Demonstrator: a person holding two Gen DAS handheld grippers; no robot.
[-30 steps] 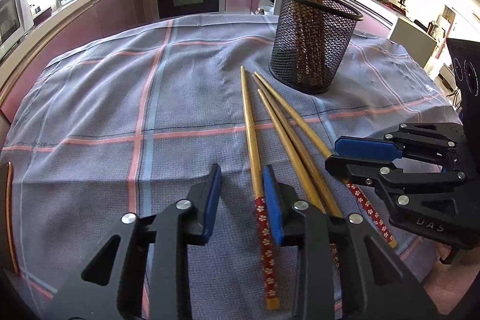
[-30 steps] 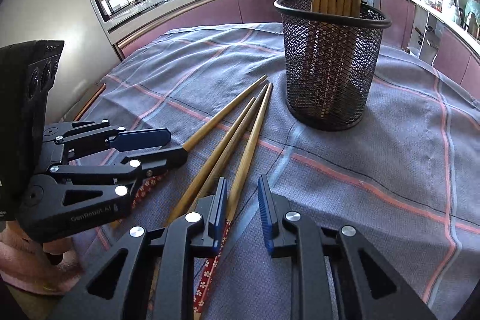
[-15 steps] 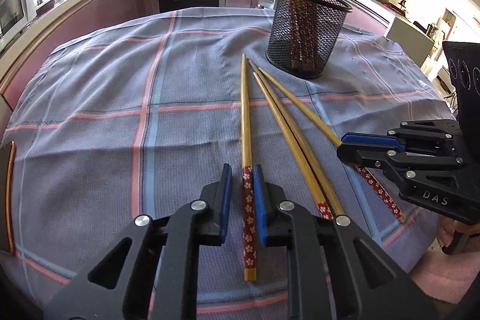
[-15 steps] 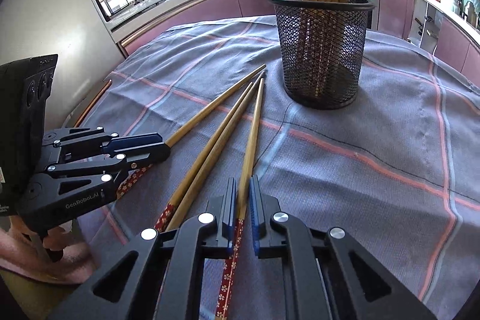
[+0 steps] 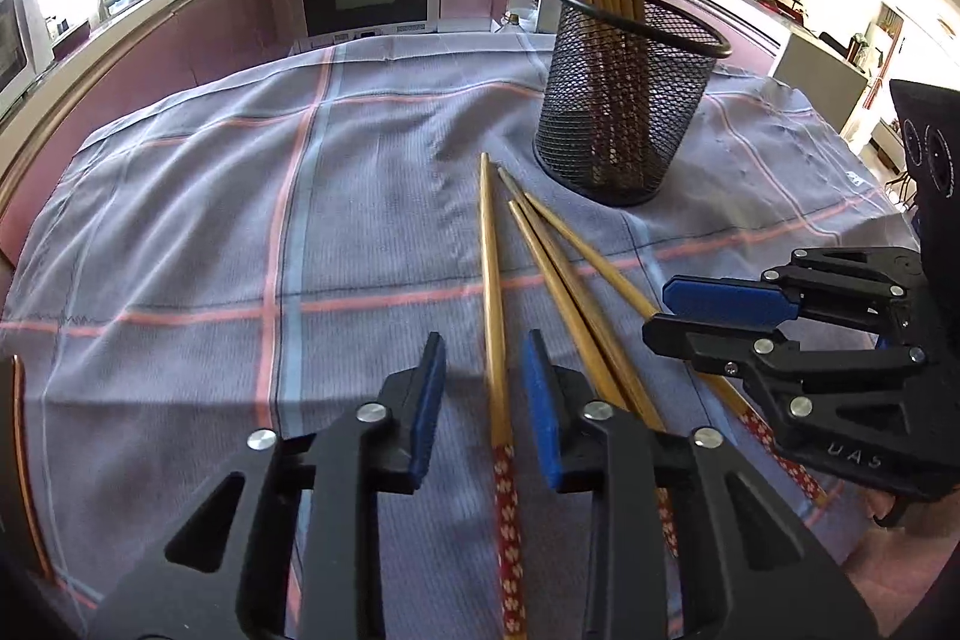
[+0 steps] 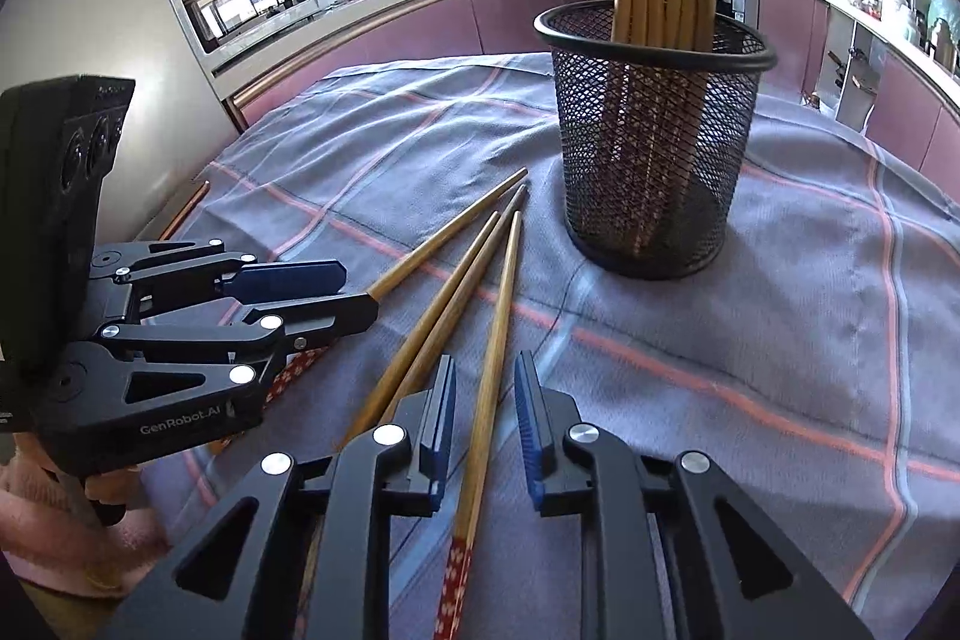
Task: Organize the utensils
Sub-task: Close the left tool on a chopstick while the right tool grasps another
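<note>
Both wrist views close, downward; share chopsticks [image 5: 492, 292].

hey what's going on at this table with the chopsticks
A person is tidying chopsticks with a hand-held gripper in each hand. Four loose chopsticks lie fanned on the checked cloth, beside a black mesh cup that already holds several upright. The left hand-held gripper straddles the leftmost chopstick, the right hand-held gripper the rightmost one. Both sets of jaws have just been opening; each chopstick sits between the pads with gaps showing, so neither is gripped.
</note>
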